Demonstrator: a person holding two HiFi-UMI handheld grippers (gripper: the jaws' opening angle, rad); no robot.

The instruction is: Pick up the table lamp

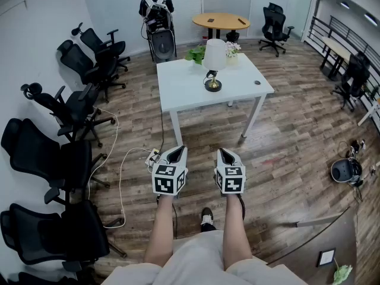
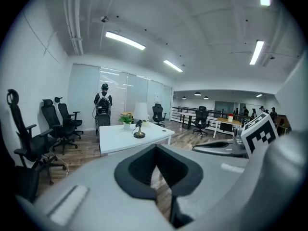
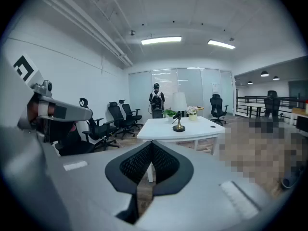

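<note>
The table lamp (image 1: 214,61), with a white shade and a dark round foot, stands upright near the middle of the white table (image 1: 184,91), well ahead of me. Both grippers hover over the wooden floor, short of the table's front edge and far from the lamp. My left gripper (image 1: 176,151) and right gripper (image 1: 224,153) are side by side, each shut with nothing between the jaws. The left gripper view has the lamp (image 2: 139,117) small beyond my left gripper (image 2: 156,150). In the right gripper view the lamp (image 3: 179,105) stands past my right gripper (image 3: 152,146).
A potted plant (image 1: 195,54) and a flower pot (image 1: 232,50) sit at the table's far edge, a small dark object (image 1: 257,82) at its right. Black office chairs (image 1: 77,108) line the left wall. A white cable (image 1: 122,177) lies on the floor. A person (image 1: 156,8) stands at the back.
</note>
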